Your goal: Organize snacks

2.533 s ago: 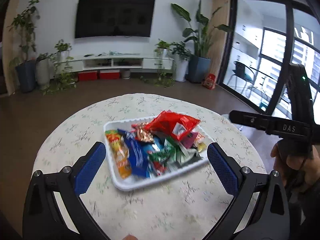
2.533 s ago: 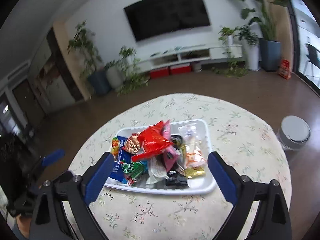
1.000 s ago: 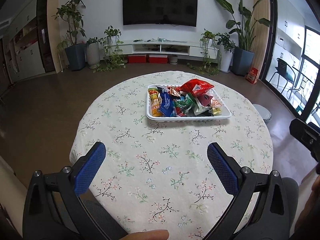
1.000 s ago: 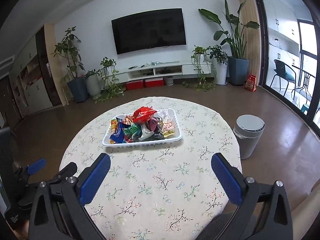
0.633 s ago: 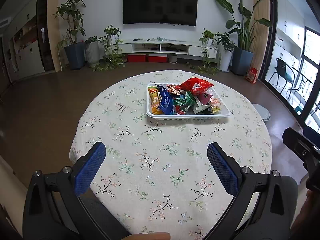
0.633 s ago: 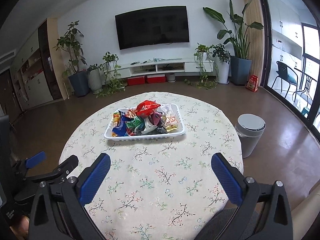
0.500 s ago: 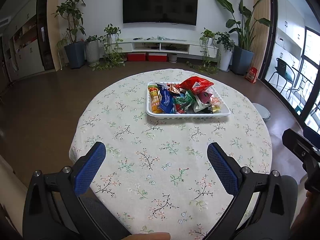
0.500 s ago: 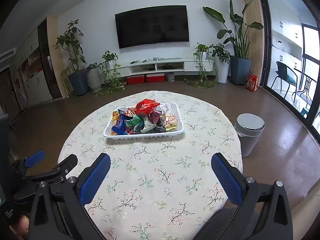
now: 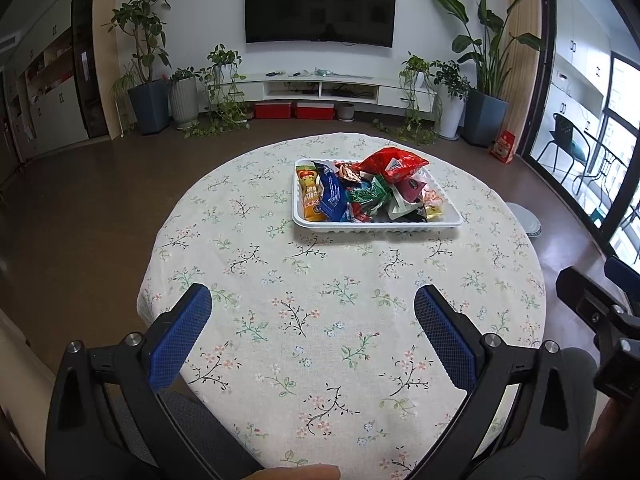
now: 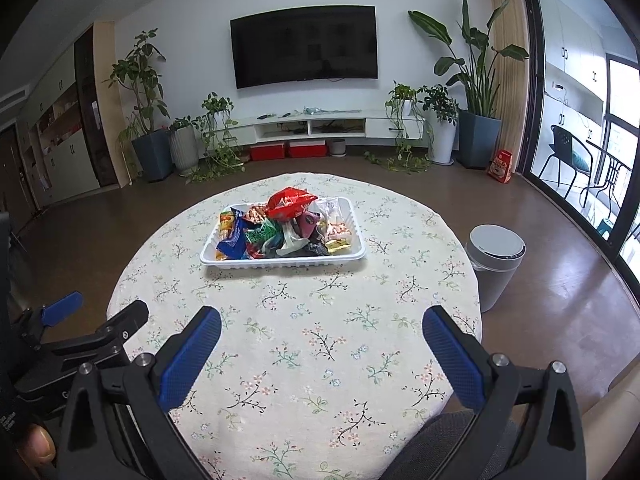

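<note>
A white tray (image 9: 376,228) (image 10: 280,261) sits on the far half of the round floral table (image 9: 320,320) (image 10: 312,340). It is piled with several snack packets, a red bag (image 9: 394,163) (image 10: 289,202) on top and a blue packet (image 9: 332,196) (image 10: 234,240) at the left. My left gripper (image 9: 312,312) is open over the near part of the table, well short of the tray, with nothing between its blue pads. My right gripper (image 10: 320,336) is open too, also held back near the table's front edge and empty.
A grey lidded bin (image 10: 496,252) stands on the floor right of the table. A grey chair seat (image 9: 192,420) lies under the near edge. Beyond are a TV, a low white console, potted plants and a glass door at the right.
Both grippers pulled back from close over the tray to the near edge of the table. In the last half second the views barely shift. The tray and snacks stay put.
</note>
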Demonstrator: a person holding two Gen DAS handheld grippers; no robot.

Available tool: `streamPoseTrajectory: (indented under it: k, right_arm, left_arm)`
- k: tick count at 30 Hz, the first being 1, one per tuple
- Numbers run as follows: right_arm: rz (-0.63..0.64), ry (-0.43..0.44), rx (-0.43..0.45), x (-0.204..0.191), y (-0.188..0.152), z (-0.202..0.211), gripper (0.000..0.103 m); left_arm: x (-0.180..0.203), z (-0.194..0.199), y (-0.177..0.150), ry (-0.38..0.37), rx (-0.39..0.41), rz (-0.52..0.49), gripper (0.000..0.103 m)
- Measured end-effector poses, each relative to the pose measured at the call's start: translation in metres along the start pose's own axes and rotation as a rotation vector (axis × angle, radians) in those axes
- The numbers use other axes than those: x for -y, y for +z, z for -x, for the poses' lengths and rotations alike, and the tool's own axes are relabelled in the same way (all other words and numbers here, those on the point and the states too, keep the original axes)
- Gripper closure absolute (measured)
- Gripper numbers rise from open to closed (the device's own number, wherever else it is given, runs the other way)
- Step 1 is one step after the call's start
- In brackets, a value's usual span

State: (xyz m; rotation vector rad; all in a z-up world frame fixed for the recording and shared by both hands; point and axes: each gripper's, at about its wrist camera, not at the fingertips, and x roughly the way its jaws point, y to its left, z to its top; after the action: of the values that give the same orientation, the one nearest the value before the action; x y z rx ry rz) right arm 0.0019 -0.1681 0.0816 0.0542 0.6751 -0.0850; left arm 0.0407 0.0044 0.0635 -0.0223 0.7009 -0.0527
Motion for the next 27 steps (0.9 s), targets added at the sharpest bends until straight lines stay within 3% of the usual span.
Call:
streamPoseTrajectory:
  k: [27]
  right_arm:
    - [0.022, -0.016, -0.058, -0.003, -0.011, -0.012, 0.0]
  left_arm:
    - [-0.003, -0.006, -0.003, 0.001, -0.01, -0.006, 0.0]
